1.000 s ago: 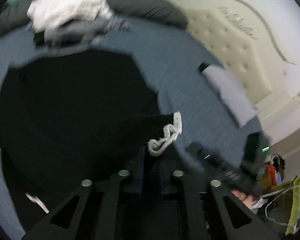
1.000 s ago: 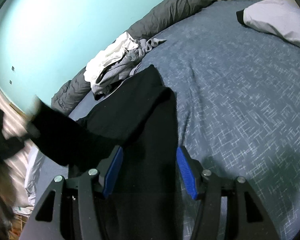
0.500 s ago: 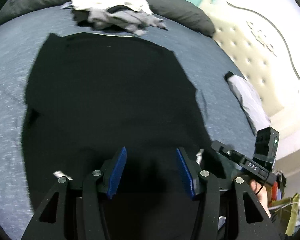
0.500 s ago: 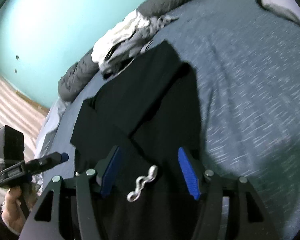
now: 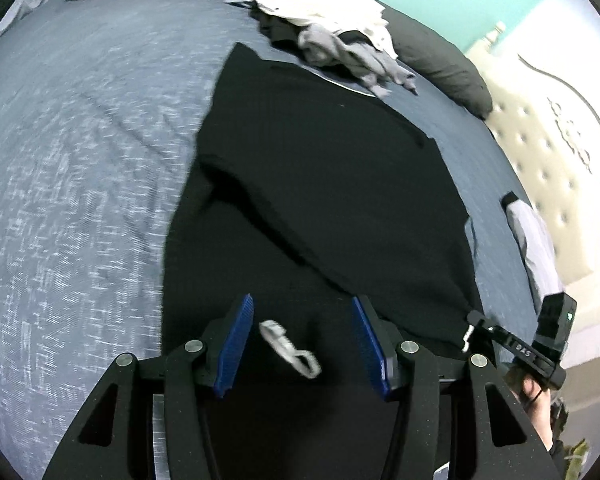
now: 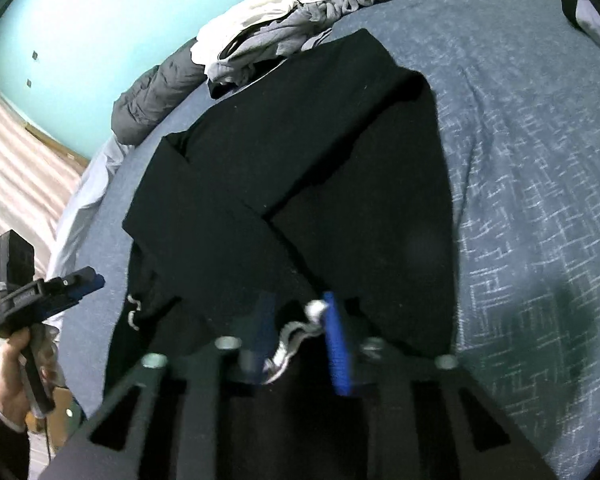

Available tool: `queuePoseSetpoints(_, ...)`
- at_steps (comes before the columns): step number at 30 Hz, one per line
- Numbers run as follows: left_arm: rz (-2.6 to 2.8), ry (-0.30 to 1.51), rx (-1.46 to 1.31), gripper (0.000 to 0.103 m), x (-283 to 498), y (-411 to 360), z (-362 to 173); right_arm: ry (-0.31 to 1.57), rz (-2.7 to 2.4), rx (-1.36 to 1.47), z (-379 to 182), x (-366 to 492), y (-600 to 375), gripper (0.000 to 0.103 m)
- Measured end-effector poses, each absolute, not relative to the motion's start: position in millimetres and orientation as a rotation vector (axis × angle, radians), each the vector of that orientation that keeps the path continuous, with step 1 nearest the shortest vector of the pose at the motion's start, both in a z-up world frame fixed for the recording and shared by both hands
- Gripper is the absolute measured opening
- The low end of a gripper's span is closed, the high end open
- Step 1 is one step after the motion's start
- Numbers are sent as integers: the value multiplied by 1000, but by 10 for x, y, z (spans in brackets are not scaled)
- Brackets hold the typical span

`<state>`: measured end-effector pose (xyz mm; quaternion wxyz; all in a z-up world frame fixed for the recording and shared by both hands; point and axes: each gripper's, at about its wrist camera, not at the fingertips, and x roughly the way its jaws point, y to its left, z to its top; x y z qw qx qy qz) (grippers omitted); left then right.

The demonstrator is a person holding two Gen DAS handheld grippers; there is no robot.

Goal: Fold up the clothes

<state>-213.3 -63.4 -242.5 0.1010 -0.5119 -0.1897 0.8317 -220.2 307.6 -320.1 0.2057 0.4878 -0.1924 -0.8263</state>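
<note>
A black garment (image 5: 320, 152) lies spread on the blue bed (image 5: 80, 160), with one flap folded slantwise over it (image 6: 300, 140). My left gripper (image 5: 302, 300) hovers open over the near hem, with a white drawstring (image 5: 290, 346) lying loose between its blue pads (image 5: 236, 344). My right gripper (image 6: 298, 296) is closing, blurred, on the near edge of the black cloth and a white drawstring (image 6: 296, 336). From the left wrist view the right gripper (image 5: 471, 318) pinches the flap's corner. The left gripper (image 6: 96, 280) sits at the garment's left edge, held by a hand (image 6: 8, 392).
A heap of white and grey clothes (image 5: 328, 20) lies at the far side of the bed against a dark grey rolled duvet (image 5: 440, 64). A pale pillow (image 5: 532, 240) and a tufted cream headboard (image 5: 540, 140) are to the right. A turquoise wall (image 6: 80, 20) rises behind.
My left gripper let go of the cloth and drawstring, opened and swung along the near hem. My right gripper's jaws narrowed from wide open onto the drawstring and cloth.
</note>
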Motion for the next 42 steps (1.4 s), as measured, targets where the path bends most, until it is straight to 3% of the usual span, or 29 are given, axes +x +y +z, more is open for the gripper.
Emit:
queuePoseSetpoints(1,2464,-561,-1515,55,-2129,-668,-2428,-551,-2305,1347,-3182,-2194,3095,4)
queuePoseSetpoints(12,2592,-478,-1590,55,-2388,-1033,-2538,-734,-2423,1144,-2879,-2085,3445,3)
queuePoseSetpoints(27,2652,16,-1648,55,-3228,-888,-2798,-848,-2338,1253,-3231,-2249,3587,3)
queuePoseSetpoints(32,2646,79,-1620,54,-3348,-857,-2883,-848,-2330,1261,-3260,-2262,3604,3)
queuePoseSetpoints(36,2618,113,-1591,38,-3404,-796,-2915,-846,-2323,1269,-3283,-2272,3588,3)
queuePoseSetpoints(38,2610,154,-1576,17,-3418,-750,-2915,-842,-2319,1270,-3287,-2270,3584,3)
queuePoseSetpoints(40,2620,168,-1555,9,-3404,-728,-2882,-835,-2316,1270,-3286,-2270,3576,3)
queuePoseSetpoints(42,2654,151,-1518,7,-3363,-743,-2808,-829,-2318,1269,-3280,-2272,3569,3)
